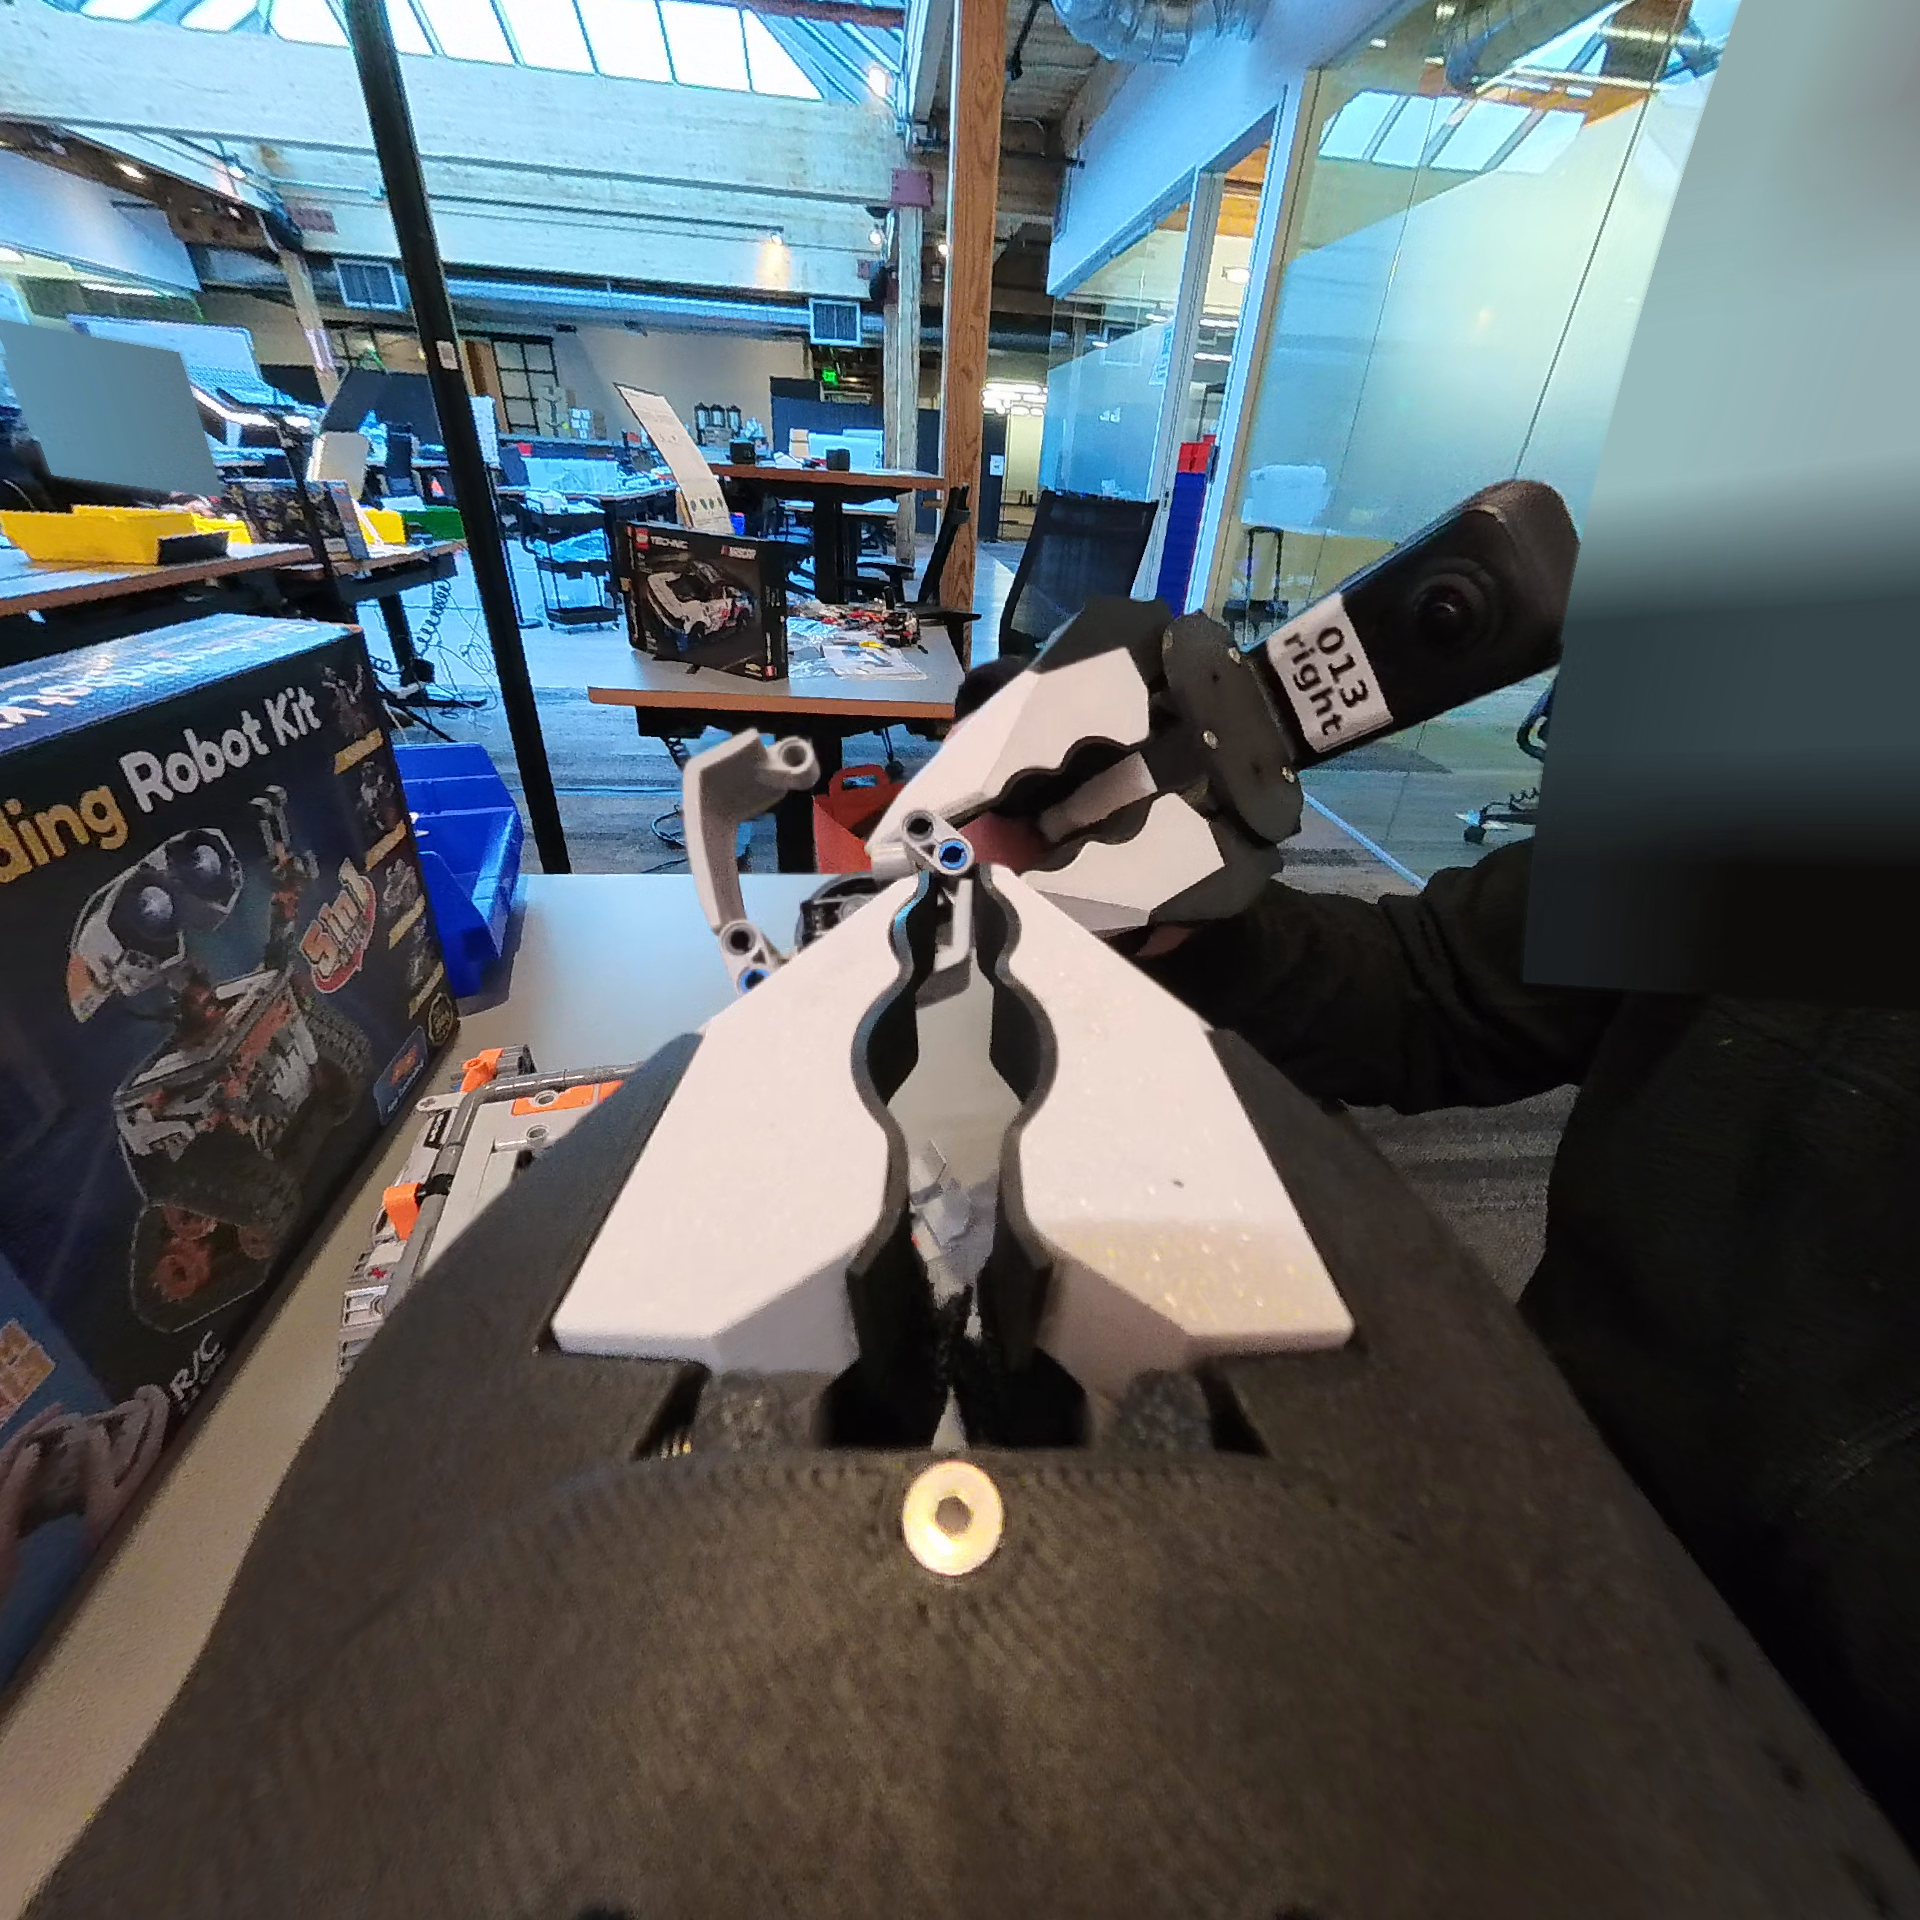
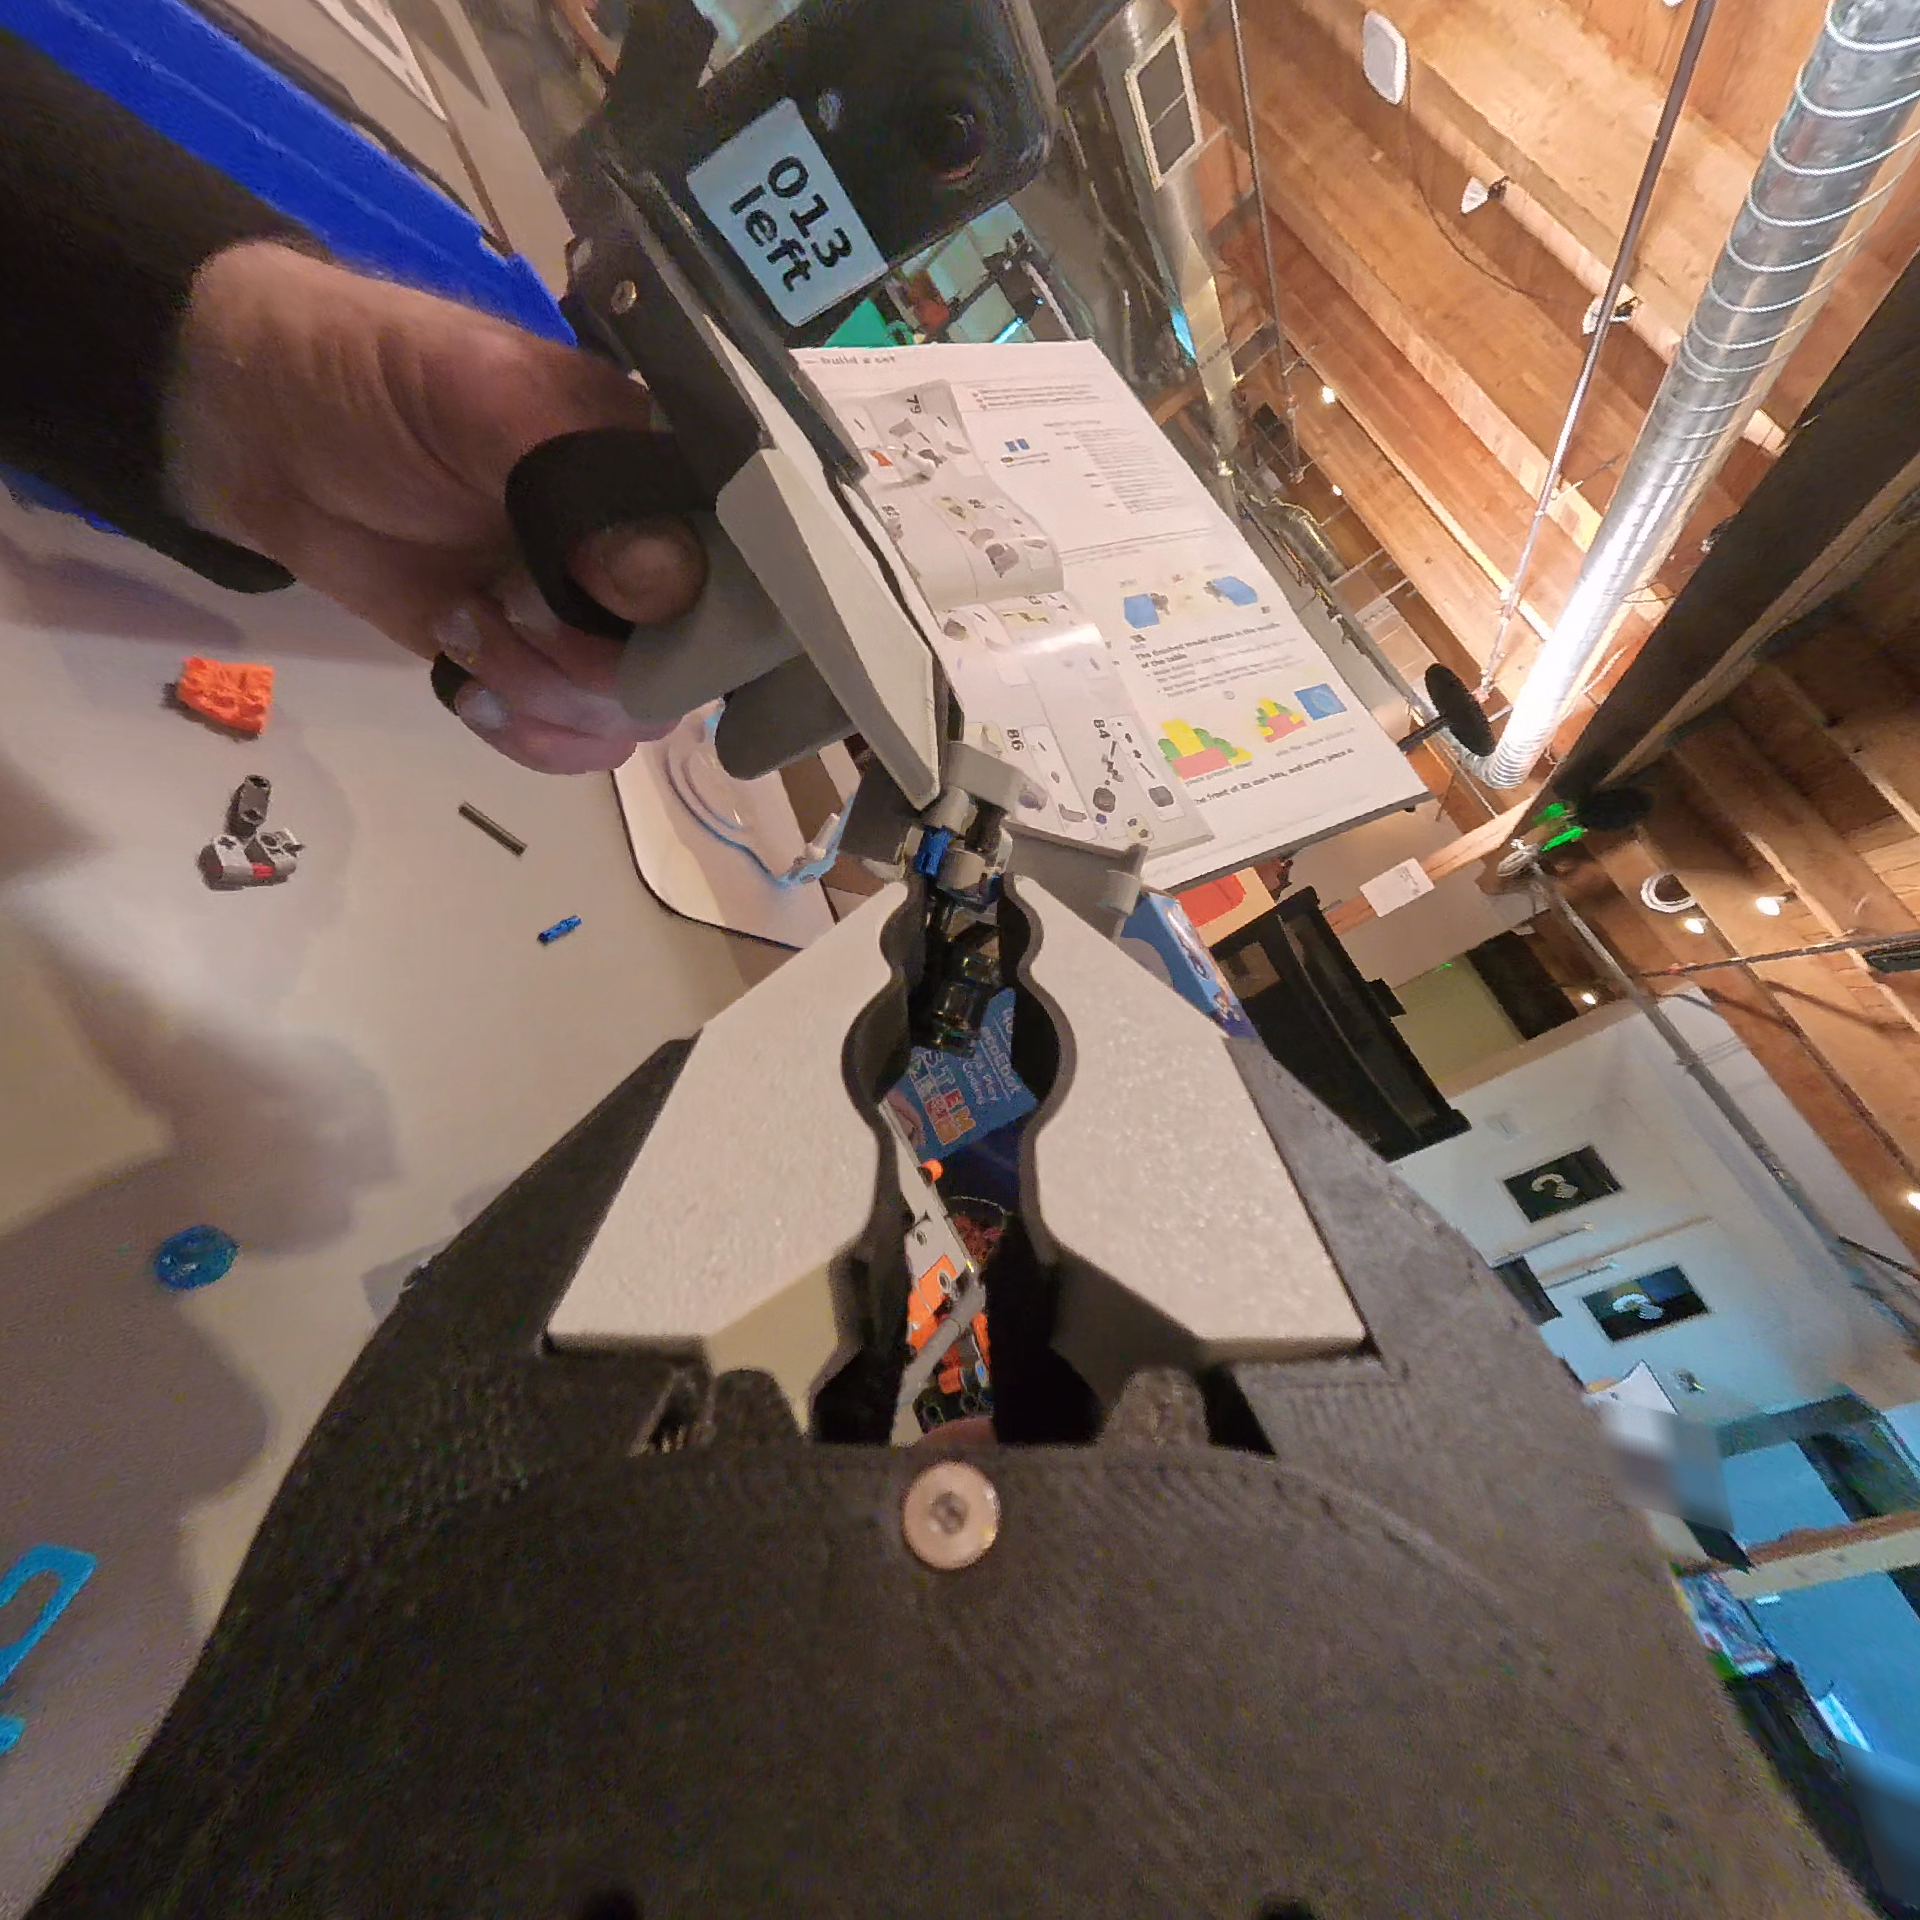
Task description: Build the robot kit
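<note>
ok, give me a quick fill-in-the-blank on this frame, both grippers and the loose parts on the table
1. The left gripper and the right gripper meet tip to tip on one small grey ____ assembly.
2. The loose ridged brick piece on the white table is ____.
3. The big robot kit box stands to the ____ of the left gripper.
4. Behind the assembly an open ____ booklet is propped up.

Missing: brick; orange; left; instruction
</note>
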